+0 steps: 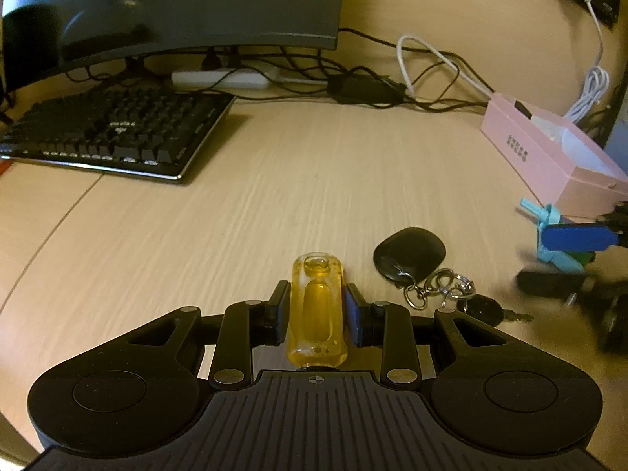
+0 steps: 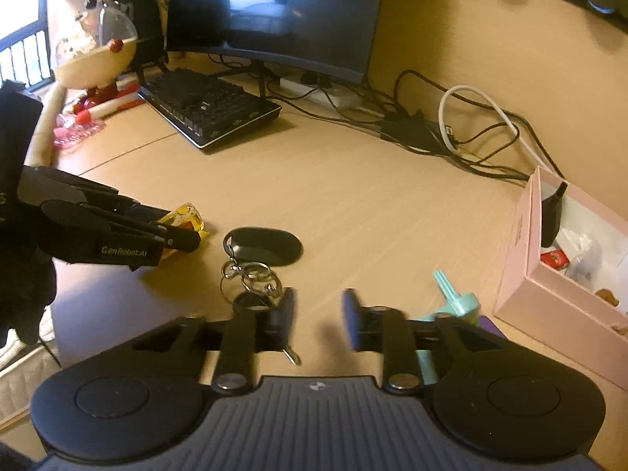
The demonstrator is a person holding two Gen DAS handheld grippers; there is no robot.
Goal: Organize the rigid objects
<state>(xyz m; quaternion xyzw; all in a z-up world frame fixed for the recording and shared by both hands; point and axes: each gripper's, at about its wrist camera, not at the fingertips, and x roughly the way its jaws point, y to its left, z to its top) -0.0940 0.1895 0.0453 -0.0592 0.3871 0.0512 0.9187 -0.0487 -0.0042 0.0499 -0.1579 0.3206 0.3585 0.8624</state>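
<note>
My left gripper (image 1: 316,298) is shut on a yellow see-through bottle (image 1: 317,314), its blue pads pressing both sides just above the wooden desk (image 1: 274,196). The right wrist view shows that gripper (image 2: 188,233) and bottle (image 2: 184,214) from the side, at the left. A black key fob (image 1: 409,253) with rings and a key (image 1: 484,310) lies to the right of the bottle. My right gripper (image 2: 318,306) stands open over bare desk; the key bunch (image 2: 251,274) lies by its left finger. A teal plastic piece (image 2: 459,298) lies under its right finger.
An open pink box (image 2: 522,259) holding small items stands at the right. A black keyboard (image 2: 212,106), a monitor (image 2: 282,11), a power strip and tangled cables (image 2: 451,133) line the back. A dome-shaped toy (image 2: 94,55) and red-white items sit far left.
</note>
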